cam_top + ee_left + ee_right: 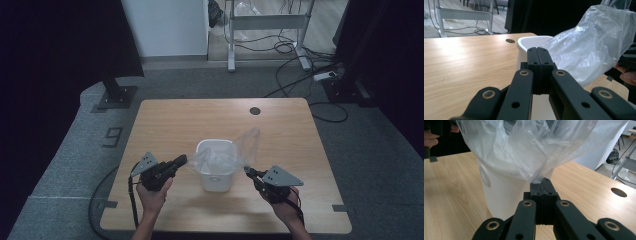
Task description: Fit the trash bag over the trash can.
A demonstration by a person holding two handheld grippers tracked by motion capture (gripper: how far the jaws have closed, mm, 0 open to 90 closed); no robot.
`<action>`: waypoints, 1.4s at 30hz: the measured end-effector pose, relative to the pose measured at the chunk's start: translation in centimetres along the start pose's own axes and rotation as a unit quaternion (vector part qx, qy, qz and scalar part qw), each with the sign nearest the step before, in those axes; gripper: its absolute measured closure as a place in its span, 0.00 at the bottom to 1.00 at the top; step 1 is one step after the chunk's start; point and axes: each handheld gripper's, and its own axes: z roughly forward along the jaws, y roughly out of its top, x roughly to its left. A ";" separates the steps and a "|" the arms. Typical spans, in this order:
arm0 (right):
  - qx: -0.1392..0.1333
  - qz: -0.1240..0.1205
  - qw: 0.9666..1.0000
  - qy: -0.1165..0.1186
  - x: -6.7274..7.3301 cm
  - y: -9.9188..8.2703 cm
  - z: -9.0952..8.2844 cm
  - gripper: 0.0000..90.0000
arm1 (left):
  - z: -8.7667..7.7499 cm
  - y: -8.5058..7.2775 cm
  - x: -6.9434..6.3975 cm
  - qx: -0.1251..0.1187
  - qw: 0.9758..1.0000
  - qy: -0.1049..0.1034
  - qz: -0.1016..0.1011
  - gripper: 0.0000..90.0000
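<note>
Plastic bag [235, 152], clear and crumpled, drapes over white bin [216, 170] standing near the middle of the surface [165, 125], closer to its near edge; bag's far flap rises toward the surface's far-right side; how far the bag reaches inside the bin cannot be told; left tongs [184, 160] pressed together at bag's left edge by the bin rim, film between pads hard to make out in left gripper view; right tongs [541, 181] pinching a gathered bag fold just beside bin wall; bin base cut off behind tongs in right gripper view.
</note>
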 end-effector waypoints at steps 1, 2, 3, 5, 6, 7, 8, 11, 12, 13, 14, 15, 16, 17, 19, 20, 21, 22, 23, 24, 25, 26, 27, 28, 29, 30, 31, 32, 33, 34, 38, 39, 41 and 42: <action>0.001 0.000 1.000 0.000 0.0 -0.1 0.1 0.99 | 0.0 -0.1 0.0 0.001 1.000 0.000 -0.001 1.00; 0.003 0.001 1.000 0.000 0.0 -0.2 0.1 0.99 | 0.1 -0.1 0.1 0.002 1.000 0.001 -0.001 1.00; 0.004 0.002 1.000 0.000 -0.1 -0.2 0.2 0.99 | 0.1 -0.2 0.1 0.004 1.000 0.002 -0.001 1.00; 0.007 0.004 1.000 0.000 -0.2 -0.4 0.4 0.99 | 0.2 -0.4 0.3 0.007 1.000 0.004 -0.005 1.00; 0.009 0.005 1.000 -0.001 -0.2 -0.5 0.4 0.99 | 0.2 -0.4 0.4 0.009 1.000 0.003 -0.007 1.00; 0.011 0.006 1.000 -0.001 -0.2 -0.5 0.5 0.99 | 0.2 -0.5 0.4 0.010 1.000 0.003 -0.007 1.00; 0.013 0.006 1.000 -0.001 -0.3 -0.6 0.6 0.98 | 0.2 -0.5 0.4 0.012 1.000 0.004 -0.005 1.00; 0.015 0.008 1.000 -0.004 -0.3 -0.6 0.6 0.98 | -0.1 -0.4 0.3 0.006 1.000 -0.001 -0.007 0.97; 0.013 0.008 1.000 -0.005 -0.3 -0.5 0.6 0.98 | -0.2 -0.3 0.3 0.001 1.000 -0.003 -0.007 0.94; 0.012 0.008 1.000 -0.006 -0.3 -0.4 0.5 0.98 | -0.3 -0.1 0.3 -0.003 1.000 -0.003 -0.007 0.91; 0.012 0.007 1.000 -0.007 -0.2 -0.3 0.5 0.98 | -0.4 0.2 0.2 -0.006 1.000 -0.004 -0.007 0.88; 0.011 0.005 1.000 -0.007 -0.2 -0.1 0.4 0.98 | -0.4 0.5 0.2 -0.009 1.000 -0.005 -0.006 0.85; 0.010 0.003 1.000 -0.007 -0.2 0.0 0.4 0.98 | -0.4 0.8 0.2 -0.012 1.000 -0.007 -0.005 0.82; 0.010 0.001 1.000 -0.006 -0.2 0.1 0.4 0.98 | -0.5 1.2 0.2 -0.015 1.000 -0.007 -0.004 0.78; 0.010 -0.003 1.000 -0.005 -0.2 0.3 0.4 0.98 | -0.5 1.9 0.2 -0.022 1.000 -0.003 0.000 0.73; 0.010 -0.005 1.000 -0.004 -0.1 0.4 0.4 0.98 | -0.5 2.3 0.2 -0.022 1.000 -0.005 0.002 0.72; 0.011 -0.006 1.000 -0.003 -0.1 0.4 0.4 0.98 | -0.3 2.7 0.3 -0.017 1.000 -0.011 0.002 0.70; 0.011 -0.007 1.000 -0.002 -0.1 0.4 0.5 0.98 | -0.1 3.1 0.2 -0.012 1.000 -0.014 0.004 0.67; 0.011 -0.007 1.000 -0.002 -0.1 0.4 0.5 0.98 | 0.1 3.4 0.2 -0.009 1.000 -0.016 0.006 0.66; 0.011 -0.007 1.000 -0.001 -0.1 0.4 0.5 0.98 | 0.1 3.4 0.2 -0.009 1.000 -0.016 0.006 0.64; 0.011 -0.008 1.000 -0.001 -0.1 0.4 0.5 0.98 | 0.6 4.0 0.1 0.004 1.000 -0.021 0.014 0.63; 0.011 -0.008 1.000 0.000 -0.1 0.4 0.5 0.98 | 0.8 4.2 0.0 0.006 1.000 -0.019 0.019 0.62; 0.010 -0.009 1.000 0.001 -0.1 0.4 0.5 0.98 | 1.0 4.4 0.1 0.005 1.000 -0.019 0.021 0.62; 0.010 -0.010 1.000 0.001 -0.1 0.4 0.5 0.98 | 1.2 4.7 0.2 0.007 0.999 -0.025 0.020 0.62; 0.010 -0.011 1.000 0.002 -0.1 0.5 0.5 0.98 | 1.4 4.8 0.3 0.008 0.999 -0.029 0.020 0.60; 0.010 -0.012 1.000 0.002 -0.1 0.5 0.5 0.98 | 1.6 5.0 0.3 0.010 0.999 -0.033 0.020 0.58; 0.010 -0.011 1.000 0.003 -0.1 0.5 0.4 0.98 | 1.8 5.1 0.2 0.012 0.999 -0.035 0.024 0.57; 0.010 -0.011 1.000 0.003 -0.1 0.5 0.4 0.98 | 2.0 5.2 0.1 0.014 0.999 -0.038 0.030 0.56; 0.010 -0.012 1.000 0.003 -0.1 0.5 0.4 0.98 | 2.1 5.2 0.0 0.016 0.999 -0.039 0.033 0.54; 0.010 -0.012 1.000 0.003 -0.1 0.5 0.4 0.98 | 2.2 5.2 -0.2 0.016 0.998 -0.042 0.037 0.54; 0.010 -0.010 1.000 0.004 -0.2 0.4 0.4 0.98 | 2.6 4.8 -0.6 0.027 0.997 -0.046 0.049 0.51; 0.010 -0.010 1.000 0.004 -0.1 0.4 0.4 0.98 | 2.7 4.6 -0.7 0.030 0.997 -0.045 0.051 0.51; 0.011 -0.010 1.000 0.004 -0.1 0.4 0.4 0.98 | 2.7 4.2 -0.8 0.031 0.997 -0.047 0.052 0.49; 0.011 -0.011 1.000 0.005 -0.1 0.3 0.4 0.98 | 2.6 3.9 -0.9 0.030 0.997 -0.049 0.051 0.49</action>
